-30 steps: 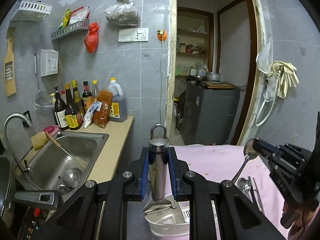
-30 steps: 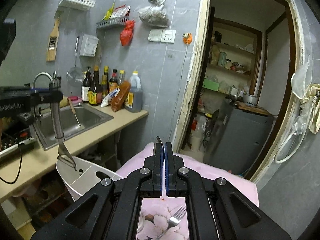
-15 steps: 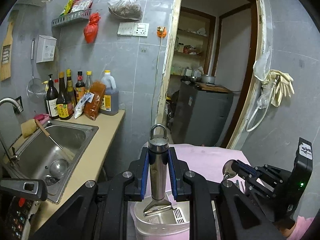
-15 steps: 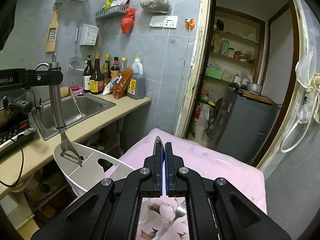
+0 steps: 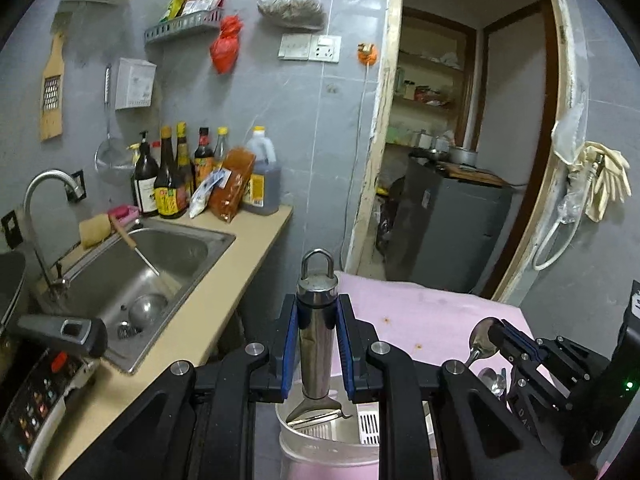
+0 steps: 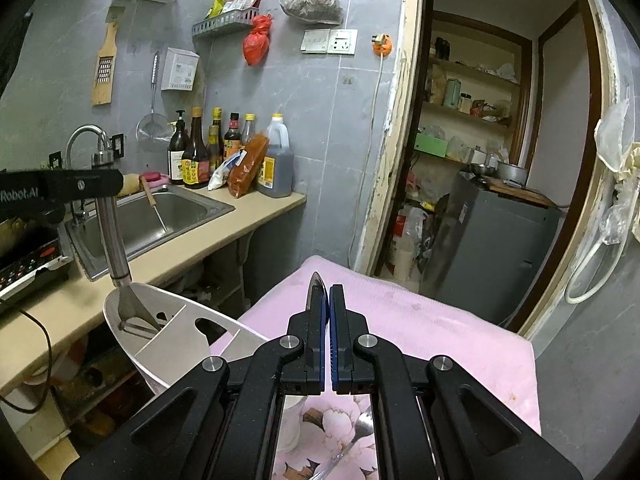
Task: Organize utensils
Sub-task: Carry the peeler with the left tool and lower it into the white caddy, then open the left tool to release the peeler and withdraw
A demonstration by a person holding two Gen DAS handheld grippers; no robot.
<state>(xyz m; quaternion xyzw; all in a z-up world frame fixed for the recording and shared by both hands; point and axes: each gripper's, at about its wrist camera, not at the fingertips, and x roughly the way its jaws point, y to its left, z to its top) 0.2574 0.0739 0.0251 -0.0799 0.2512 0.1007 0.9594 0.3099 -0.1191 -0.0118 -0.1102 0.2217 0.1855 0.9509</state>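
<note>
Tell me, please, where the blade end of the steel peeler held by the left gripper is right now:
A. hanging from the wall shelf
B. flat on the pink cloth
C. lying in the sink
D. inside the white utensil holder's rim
D: the left gripper holds the peeler upright, and its blade end sits below the rim of the white utensil holder, in a compartment.

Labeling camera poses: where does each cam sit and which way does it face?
Left wrist: on the left hand-held gripper, facing sink wall and doorway; its fingers clamp a peeler over the white caddy; right hand-held gripper at right.
Right wrist: on the right hand-held gripper, same facing; fingers pinch a spoon above pink cloth.
Shared: peeler, caddy, sink.
</note>
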